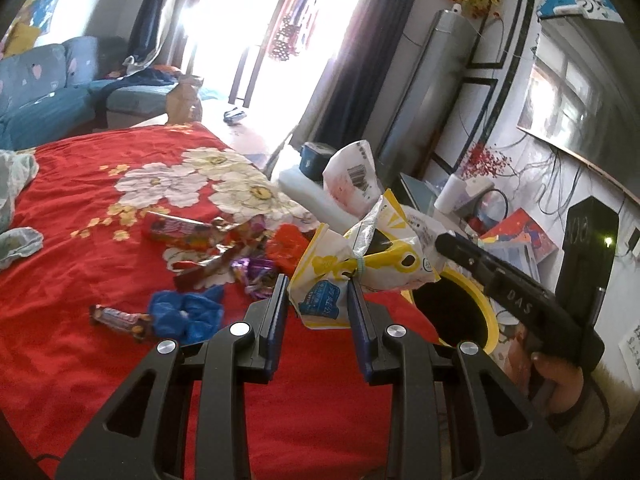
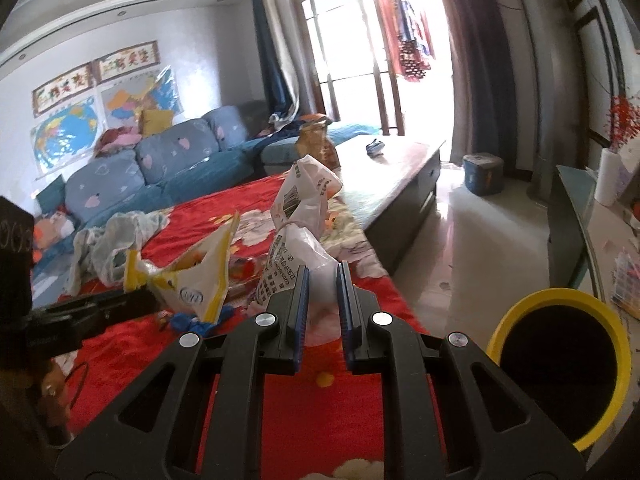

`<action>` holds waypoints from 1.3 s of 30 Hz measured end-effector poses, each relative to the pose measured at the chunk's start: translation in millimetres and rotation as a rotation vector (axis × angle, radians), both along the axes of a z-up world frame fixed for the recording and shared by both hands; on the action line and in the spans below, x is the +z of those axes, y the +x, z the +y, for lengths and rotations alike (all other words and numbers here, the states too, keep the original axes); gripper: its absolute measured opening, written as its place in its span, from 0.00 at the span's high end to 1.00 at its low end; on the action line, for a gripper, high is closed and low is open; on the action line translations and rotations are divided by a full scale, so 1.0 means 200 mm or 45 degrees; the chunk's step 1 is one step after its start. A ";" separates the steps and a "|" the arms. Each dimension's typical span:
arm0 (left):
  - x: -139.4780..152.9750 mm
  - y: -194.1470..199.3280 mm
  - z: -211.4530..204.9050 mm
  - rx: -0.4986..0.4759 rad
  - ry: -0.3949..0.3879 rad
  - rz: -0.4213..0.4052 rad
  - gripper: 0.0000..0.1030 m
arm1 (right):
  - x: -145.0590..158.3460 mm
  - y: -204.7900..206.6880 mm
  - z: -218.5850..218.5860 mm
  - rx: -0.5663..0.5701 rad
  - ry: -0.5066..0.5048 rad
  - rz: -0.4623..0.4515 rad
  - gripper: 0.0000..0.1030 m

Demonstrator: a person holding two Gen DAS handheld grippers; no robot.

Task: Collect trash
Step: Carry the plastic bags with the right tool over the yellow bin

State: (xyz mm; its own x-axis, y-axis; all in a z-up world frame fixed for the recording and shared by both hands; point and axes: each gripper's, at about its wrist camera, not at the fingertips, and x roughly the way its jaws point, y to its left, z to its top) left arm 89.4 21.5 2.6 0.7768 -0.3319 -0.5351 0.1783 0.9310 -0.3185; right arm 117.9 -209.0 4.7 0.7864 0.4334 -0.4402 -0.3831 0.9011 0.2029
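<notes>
My left gripper (image 1: 318, 292) is shut on a yellow-and-white snack bag (image 1: 328, 280), held above the red floral cloth (image 1: 100, 360); the bag also shows in the right wrist view (image 2: 192, 280). My right gripper (image 2: 322, 280) is shut on a white-and-pink plastic bag (image 2: 296, 240) with a barcode, also seen in the left wrist view (image 1: 352, 180). The yellow-rimmed bin (image 2: 560, 360) stands off the table's right edge, below and right of both bags; it shows in the left wrist view (image 1: 460, 312). Several candy wrappers (image 1: 224, 248), a chocolate bar (image 1: 120, 318) and blue crumpled trash (image 1: 188, 312) lie on the cloth.
A pale crumpled plastic bag (image 2: 116, 236) lies at the cloth's left side. A brown paper bag (image 2: 316, 140) stands on the bare wooden tabletop (image 2: 392, 176) beyond. A blue sofa (image 2: 160, 168) is behind, a blue container (image 2: 482, 172) on the floor, and a cluttered glass stand (image 2: 580, 216) to the right.
</notes>
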 end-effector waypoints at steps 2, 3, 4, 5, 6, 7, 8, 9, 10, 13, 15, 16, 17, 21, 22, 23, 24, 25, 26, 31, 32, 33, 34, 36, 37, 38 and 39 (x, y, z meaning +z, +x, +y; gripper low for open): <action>0.00 0.01 -0.04 -0.015 0.007 0.008 0.73 | 0.01 0.01 -0.05 -0.027 0.008 -0.003 0.91; 0.00 0.02 -0.07 -0.026 0.011 0.011 0.73 | 0.00 0.01 -0.06 -0.035 0.008 -0.003 0.91; 0.00 0.02 -0.08 -0.032 0.014 0.012 0.73 | 0.00 0.01 -0.09 -0.052 0.010 -0.003 0.91; 0.00 0.03 -0.10 -0.042 0.019 0.015 0.73 | 0.00 0.01 -0.11 -0.066 0.013 -0.001 0.91; -0.01 0.03 -0.12 -0.051 0.023 0.016 0.73 | 0.00 0.01 -0.13 -0.077 0.014 0.001 0.91; -0.01 0.04 -0.14 -0.058 0.025 0.018 0.73 | 0.00 0.02 -0.16 -0.095 0.015 0.004 0.91; -0.01 0.05 -0.16 -0.069 0.030 0.021 0.73 | 0.00 0.02 -0.18 -0.108 0.018 0.008 0.91; -0.01 0.05 -0.18 -0.076 0.032 0.024 0.73 | -0.01 0.02 -0.20 -0.119 0.023 0.012 0.91; -0.02 0.05 -0.19 -0.082 0.032 0.026 0.73 | -0.01 0.03 -0.23 -0.134 0.029 0.019 0.91; -0.03 0.07 -0.25 -0.106 0.034 0.034 0.73 | -0.03 0.03 -0.28 -0.169 0.034 0.028 0.91; -0.03 0.08 -0.28 -0.120 0.037 0.037 0.73 | -0.03 0.03 -0.33 -0.195 0.037 0.033 0.91; -0.03 0.08 -0.30 -0.124 0.039 0.038 0.73 | -0.03 0.04 -0.33 -0.205 0.038 0.035 0.91; -0.04 0.08 -0.31 -0.132 0.042 0.041 0.73 | -0.03 0.04 -0.34 -0.215 0.040 0.036 0.91; -0.05 0.10 -0.37 -0.154 0.048 0.049 0.73 | -0.04 0.04 -0.40 -0.258 0.039 0.038 0.91; -0.06 0.10 -0.39 -0.161 0.051 0.050 0.73 | -0.04 0.04 -0.42 -0.274 0.038 0.039 0.91; -0.06 0.11 -0.40 -0.166 0.054 0.050 0.73 | -0.05 0.04 -0.43 -0.284 0.037 0.041 0.91; -0.06 0.11 -0.41 -0.173 0.057 0.051 0.73 | -0.05 0.04 -0.44 -0.294 0.037 0.043 0.91; -0.06 0.11 -0.43 -0.178 0.058 0.053 0.73 | -0.05 0.04 -0.46 -0.302 0.038 0.045 0.91; -0.07 0.11 -0.45 -0.187 0.062 0.055 0.73 | -0.06 0.04 -0.48 -0.314 0.039 0.048 0.91; -0.09 0.13 -0.51 -0.211 0.070 0.065 0.73 | -0.07 0.04 -0.55 -0.359 0.040 0.056 0.91; -0.09 0.13 -0.52 -0.213 0.072 0.066 0.73 | -0.08 0.04 -0.56 -0.369 0.042 0.059 0.91; -0.09 0.13 -0.53 -0.217 0.074 0.068 0.73 | -0.08 0.05 -0.57 -0.376 0.043 0.060 0.91; -0.09 0.14 -0.54 -0.221 0.075 0.068 0.73 | -0.08 0.05 -0.59 -0.388 0.046 0.063 0.91; -0.10 0.14 -0.56 -0.228 0.079 0.067 0.73 | -0.09 0.05 -0.62 -0.404 0.048 0.068 0.91; -0.10 0.14 -0.57 -0.234 0.082 0.067 0.73 | -0.10 0.05 -0.63 -0.416 0.048 0.070 0.91; -0.10 0.15 -0.59 -0.237 0.086 0.067 0.73 | -0.10 0.05 -0.65 -0.425 0.049 0.073 0.91; -0.10 0.15 -0.60 -0.240 0.088 0.067 0.73 | -0.10 0.05 -0.66 -0.433 0.050 0.077 0.91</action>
State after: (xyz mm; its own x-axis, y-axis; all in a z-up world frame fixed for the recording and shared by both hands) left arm 119.6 -97.9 -17.3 0.6747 -0.4298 -0.6001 0.3361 0.9027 -0.2686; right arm 128.8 -340.9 -15.9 0.8617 0.1685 -0.4786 -0.0484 0.9663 0.2530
